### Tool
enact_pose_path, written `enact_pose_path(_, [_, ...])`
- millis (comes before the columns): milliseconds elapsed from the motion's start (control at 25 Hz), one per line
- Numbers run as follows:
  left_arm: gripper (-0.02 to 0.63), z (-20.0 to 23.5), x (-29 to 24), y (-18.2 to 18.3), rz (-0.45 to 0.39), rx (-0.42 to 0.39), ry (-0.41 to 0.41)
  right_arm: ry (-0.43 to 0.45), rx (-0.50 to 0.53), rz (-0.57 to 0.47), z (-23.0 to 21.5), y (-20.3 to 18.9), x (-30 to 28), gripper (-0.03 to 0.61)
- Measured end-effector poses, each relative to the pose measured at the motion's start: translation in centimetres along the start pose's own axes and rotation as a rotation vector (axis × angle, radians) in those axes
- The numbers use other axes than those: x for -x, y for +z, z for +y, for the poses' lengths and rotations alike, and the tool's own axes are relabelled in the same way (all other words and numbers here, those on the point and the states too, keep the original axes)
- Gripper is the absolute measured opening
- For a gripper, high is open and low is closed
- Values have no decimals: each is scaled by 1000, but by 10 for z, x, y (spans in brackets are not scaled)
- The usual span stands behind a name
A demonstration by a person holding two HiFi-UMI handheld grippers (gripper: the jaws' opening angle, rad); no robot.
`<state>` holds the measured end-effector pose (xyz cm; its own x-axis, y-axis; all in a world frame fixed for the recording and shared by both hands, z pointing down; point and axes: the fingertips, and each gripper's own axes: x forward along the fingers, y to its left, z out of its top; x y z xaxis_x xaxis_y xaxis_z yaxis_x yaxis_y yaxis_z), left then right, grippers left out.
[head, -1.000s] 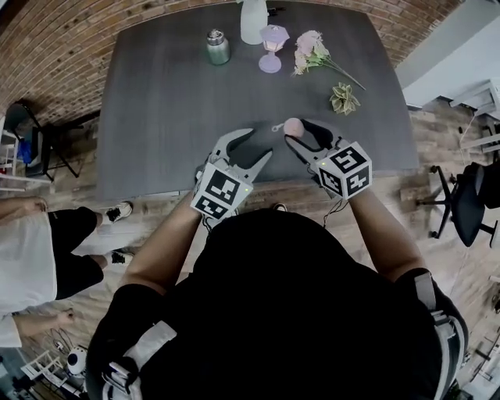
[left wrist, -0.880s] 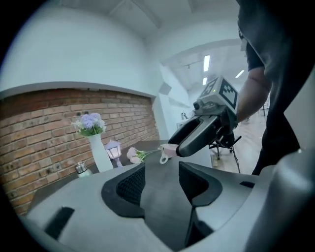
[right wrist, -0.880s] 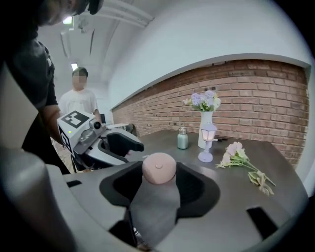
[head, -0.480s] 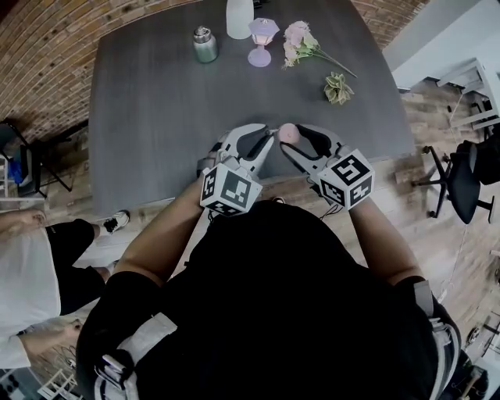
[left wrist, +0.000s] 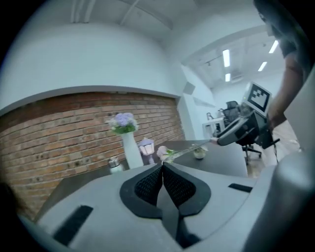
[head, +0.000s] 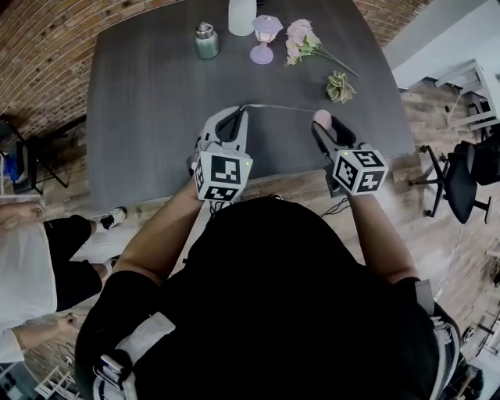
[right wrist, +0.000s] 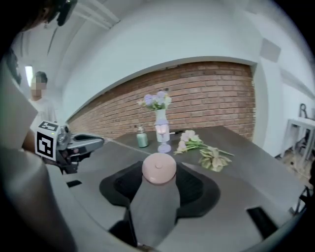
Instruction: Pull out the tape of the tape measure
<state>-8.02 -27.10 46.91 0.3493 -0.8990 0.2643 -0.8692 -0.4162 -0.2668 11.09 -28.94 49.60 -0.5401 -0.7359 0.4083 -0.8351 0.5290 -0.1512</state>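
Note:
The small round pink tape measure point(head: 321, 117) sits between the jaws of my right gripper point(head: 324, 119), which is shut on it above the near edge of the dark table point(head: 156, 94). In the right gripper view its case point(right wrist: 159, 168) fills the gap between the pads. A thin silver tape point(head: 277, 108) runs left from it to my left gripper point(head: 238, 110). That gripper's jaws are pressed together on the tape's end point(left wrist: 170, 157). In the left gripper view the tape stretches toward the right gripper point(left wrist: 236, 130).
At the table's far side stand a green bottle point(head: 206, 41), a white vase point(head: 241, 16) and a lilac lantern point(head: 266, 37). Pink flowers point(head: 306, 39) and a small succulent point(head: 339, 86) lie at the right. Office chairs point(head: 469, 180) stand at the right, a person point(head: 31, 266) at the left.
The left gripper's jaws have closed on the tape's end. The two grippers have moved apart, the right one to the right, and a length of tape now spans between them.

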Motion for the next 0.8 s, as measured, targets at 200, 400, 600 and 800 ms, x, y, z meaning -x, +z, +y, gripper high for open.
enact_pose_path(200, [12,65,18,-22,75,116,237,-196,-25,-47,-66,13,20,210])
enact_pose_path(400, [12,68,26,-34,107,146,264,-159,-3,-50,-57,16,12,210])
enact_pose_path(600, [12,62,27,-34,110,136,255,-103,22,-38,-38,16,-4,210])
enact_pose_path(800, [12,65,30,-42,132,156,266,-86,38,-24,-33,16,-11,211])
